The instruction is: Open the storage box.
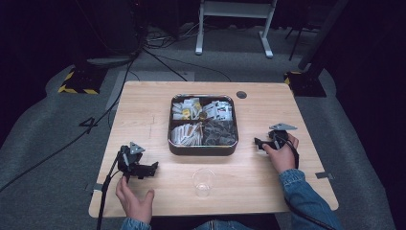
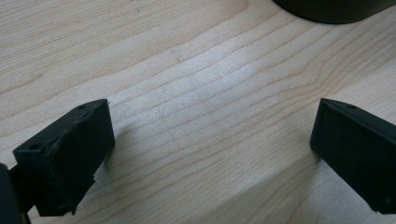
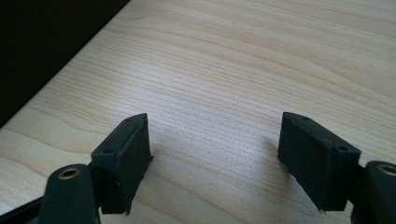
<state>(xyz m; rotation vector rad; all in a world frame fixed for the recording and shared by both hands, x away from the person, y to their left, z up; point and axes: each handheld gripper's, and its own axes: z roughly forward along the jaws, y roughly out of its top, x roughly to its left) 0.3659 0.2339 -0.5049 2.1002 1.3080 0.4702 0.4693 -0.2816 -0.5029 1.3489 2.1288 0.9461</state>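
My left gripper [image 1: 152,168] rests on the wooden table [image 1: 143,103] at the front left, jaws toward the middle; a hand lies just behind it, off the grip. Its jaws [image 2: 210,154] stand wide open over bare wood. My right gripper [image 1: 257,143] sits at the right side of the table, held in a hand, pointing left toward the tin. Its jaws [image 3: 215,154] are open with nothing between them. A dark four-part tin [image 1: 203,146] of sachets and tea bags stands in the middle. A clear plastic cup [image 1: 203,182] stands upright near the front edge.
The tin's dark rim [image 2: 334,11] lies just beyond the left jaws. A round cable hole [image 1: 241,95] is at the table's back right. Cables trail off the left edge; stand feet and a white frame stand on the floor behind.
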